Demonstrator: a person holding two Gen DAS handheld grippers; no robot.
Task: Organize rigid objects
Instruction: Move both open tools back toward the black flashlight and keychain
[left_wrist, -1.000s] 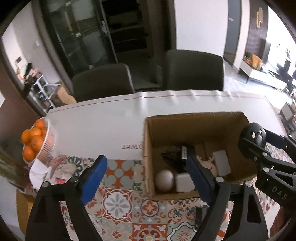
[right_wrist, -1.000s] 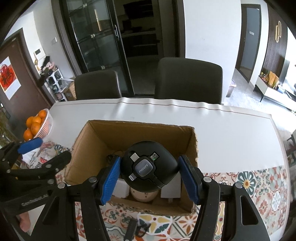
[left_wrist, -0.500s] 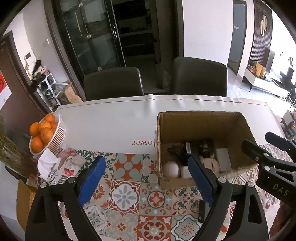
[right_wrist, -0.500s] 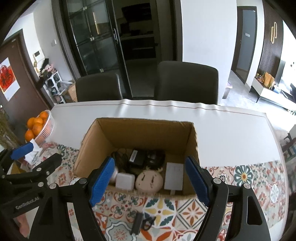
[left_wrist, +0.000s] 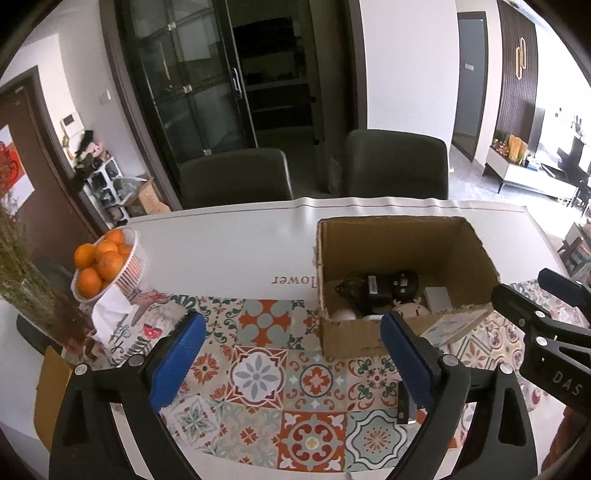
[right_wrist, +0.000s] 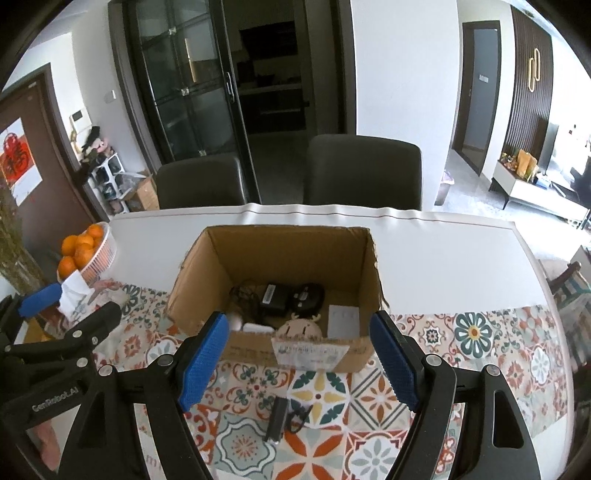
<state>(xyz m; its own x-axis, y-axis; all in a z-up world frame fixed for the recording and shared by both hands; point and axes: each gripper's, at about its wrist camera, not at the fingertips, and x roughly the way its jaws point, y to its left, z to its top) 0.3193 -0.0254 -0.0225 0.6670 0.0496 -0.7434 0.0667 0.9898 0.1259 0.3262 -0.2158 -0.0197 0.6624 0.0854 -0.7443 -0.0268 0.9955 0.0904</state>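
An open cardboard box (right_wrist: 280, 254) (left_wrist: 476, 251) stands on the table. Inside lie a round black device (right_wrist: 309, 295) (left_wrist: 404, 282), a black adapter with cable (right_wrist: 273, 295), a white ball (right_wrist: 233, 320), a white block (right_wrist: 255, 328), a beige deer figure (right_wrist: 299, 326) and a white flat box (right_wrist: 343, 316). A small black stick-shaped item with a loop (right_wrist: 277, 419) (left_wrist: 403, 404) lies on the patterned cloth in front of the box. My right gripper (right_wrist: 297, 365) is open and empty, above that item. My left gripper (left_wrist: 291, 358) is open and empty, left of the box.
A white basket of oranges (left_wrist: 107, 264) (right_wrist: 83, 253) stands at the table's left, with a tissue (left_wrist: 109, 314) and dried plant (left_wrist: 22, 280) beside it. Two dark chairs (right_wrist: 364, 171) stand behind the table. The patterned tile cloth (left_wrist: 258, 380) covers the near part.
My right gripper let go of the round black device, which now lies in the box, and pulled back and up. My left gripper also drew back from the box.
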